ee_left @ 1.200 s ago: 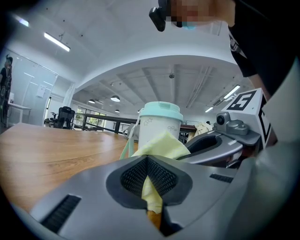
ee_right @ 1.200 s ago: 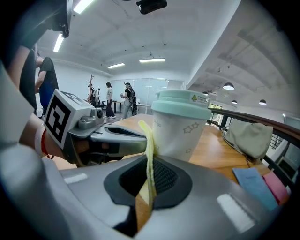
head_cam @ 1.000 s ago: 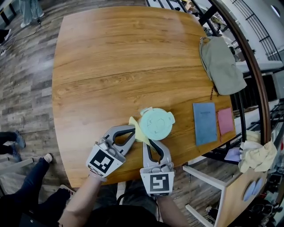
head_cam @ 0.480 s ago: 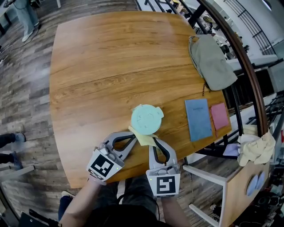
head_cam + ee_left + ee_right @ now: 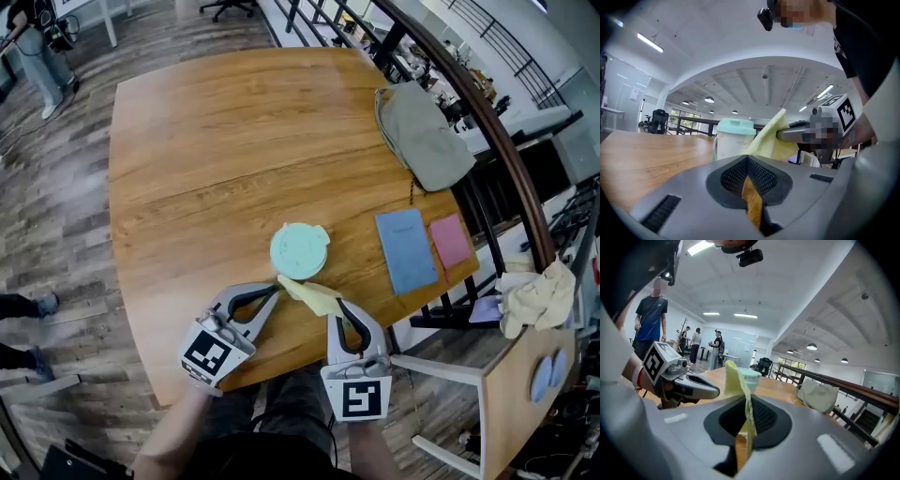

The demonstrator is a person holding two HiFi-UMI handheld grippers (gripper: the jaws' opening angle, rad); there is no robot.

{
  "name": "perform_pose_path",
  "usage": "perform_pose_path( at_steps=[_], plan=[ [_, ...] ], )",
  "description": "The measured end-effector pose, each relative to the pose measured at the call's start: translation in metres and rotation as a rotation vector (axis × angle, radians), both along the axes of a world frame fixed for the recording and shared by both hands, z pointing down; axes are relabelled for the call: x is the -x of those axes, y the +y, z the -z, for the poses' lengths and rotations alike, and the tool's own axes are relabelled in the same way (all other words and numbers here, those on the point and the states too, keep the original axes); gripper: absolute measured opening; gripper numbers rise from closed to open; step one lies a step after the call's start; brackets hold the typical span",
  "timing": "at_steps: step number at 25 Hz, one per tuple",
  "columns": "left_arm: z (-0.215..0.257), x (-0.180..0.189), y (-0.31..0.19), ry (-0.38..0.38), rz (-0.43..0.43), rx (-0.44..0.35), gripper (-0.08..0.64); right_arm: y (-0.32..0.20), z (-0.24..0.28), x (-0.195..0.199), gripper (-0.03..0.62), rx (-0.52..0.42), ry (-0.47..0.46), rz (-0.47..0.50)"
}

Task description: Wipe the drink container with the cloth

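Note:
A white drink cup with a mint-green lid stands upright on the wooden table near its front edge. My right gripper is shut on a yellow cloth, which hangs just in front of the cup and to its right. In the right gripper view the cloth rises from the pinched jaws and partly hides the cup. My left gripper is shut with nothing in it, its tip close to the cloth, left of it. In the left gripper view the cup and cloth lie ahead.
A grey-green bag lies at the table's right edge. A blue booklet and a pink one lie right of the cup. A white frame and a cloth pile are off the table's right corner.
The right gripper has drawn the cloth from the cup's left side to in front of it, on the right. Both grippers sit slightly farther back from the cup.

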State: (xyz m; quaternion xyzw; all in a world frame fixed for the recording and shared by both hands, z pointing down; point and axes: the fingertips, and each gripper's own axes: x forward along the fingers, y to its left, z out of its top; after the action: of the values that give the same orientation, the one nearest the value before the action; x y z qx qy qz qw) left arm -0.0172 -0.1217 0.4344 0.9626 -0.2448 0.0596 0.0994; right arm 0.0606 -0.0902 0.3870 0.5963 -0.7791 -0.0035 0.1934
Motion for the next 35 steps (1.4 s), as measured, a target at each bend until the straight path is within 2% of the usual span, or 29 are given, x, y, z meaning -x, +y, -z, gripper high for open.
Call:
perform_pose_path(
  at_steps=[5, 11, 14, 18, 24, 35],
  plan=[
    [0.02, 0.013, 0.002, 0.048, 0.024, 0.01, -0.008, 0.008, 0.023, -0.002, 0.015, -0.06, 0.018, -0.022],
    [0.047, 0.035, 0.001, 0.082, 0.09, -0.023, -0.008, 0.012, 0.052, -0.006, 0.015, -0.122, -0.033, 0.012],
    [0.055, 0.051, 0.003, 0.09, 0.162, -0.014, -0.008, 0.016, 0.056, -0.013, 0.015, -0.127, -0.054, 0.038],
    [0.065, 0.075, 0.009, 0.085, 0.293, -0.047, -0.008, 0.024, 0.058, -0.022, 0.015, -0.117, -0.096, 0.08],
    [0.075, 0.088, 0.036, 0.089, 0.414, -0.059, -0.008, 0.042, 0.056, -0.057, 0.015, -0.055, -0.323, 0.04],
    [0.097, 0.079, 0.103, 0.129, 0.514, -0.092, -0.008, 0.086, 0.067, -0.105, 0.015, -0.05, -0.534, -0.014]
  ],
)
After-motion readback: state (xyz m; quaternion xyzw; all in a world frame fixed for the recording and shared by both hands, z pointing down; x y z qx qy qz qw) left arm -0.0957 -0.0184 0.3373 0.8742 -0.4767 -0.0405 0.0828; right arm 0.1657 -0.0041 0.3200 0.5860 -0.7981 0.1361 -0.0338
